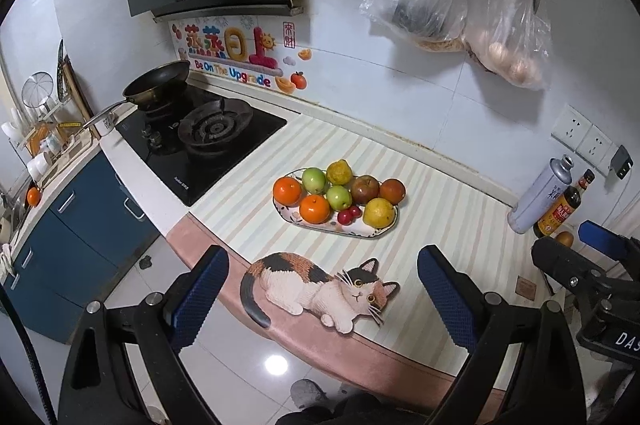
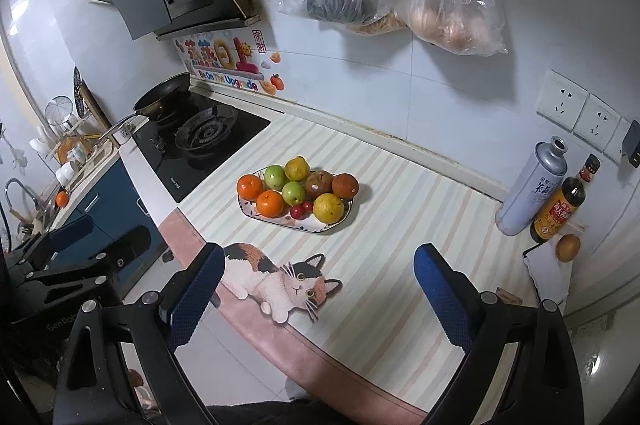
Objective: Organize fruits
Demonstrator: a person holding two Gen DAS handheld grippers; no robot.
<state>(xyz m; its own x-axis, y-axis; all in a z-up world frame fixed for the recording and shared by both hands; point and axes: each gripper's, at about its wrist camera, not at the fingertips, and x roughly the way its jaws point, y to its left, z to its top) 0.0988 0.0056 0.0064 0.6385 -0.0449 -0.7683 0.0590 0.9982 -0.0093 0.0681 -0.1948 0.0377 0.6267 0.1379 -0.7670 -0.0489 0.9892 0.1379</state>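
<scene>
Both grippers, left [image 1: 322, 289] and right [image 2: 316, 289], fingers spread, empty, short of plate [image 1: 372, 233]. Round, firm, slippery fruit [image 1: 314, 208]: grip across widest part; cherries [image 1: 349, 215] gently.

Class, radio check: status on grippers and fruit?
Left gripper open, right gripper open, both empty. Fruit piled on plate. Path clear.

A patterned oval plate [image 1: 382, 233] sits on the striped counter [image 1: 440, 225], heaped with fruit. Two oranges [image 1: 287, 190] lie at its left end, touching. Two green apples [image 1: 314, 180] sit just behind and beside them. A red apple [image 1: 365, 189] is in the middle, with a dark orange fruit [image 1: 392, 191] to its right. One yellow pear [image 1: 339, 172] lies at the back, another [image 1: 379, 213] at the front. Two cherries [image 1: 349, 215] rest at the front edge.
</scene>
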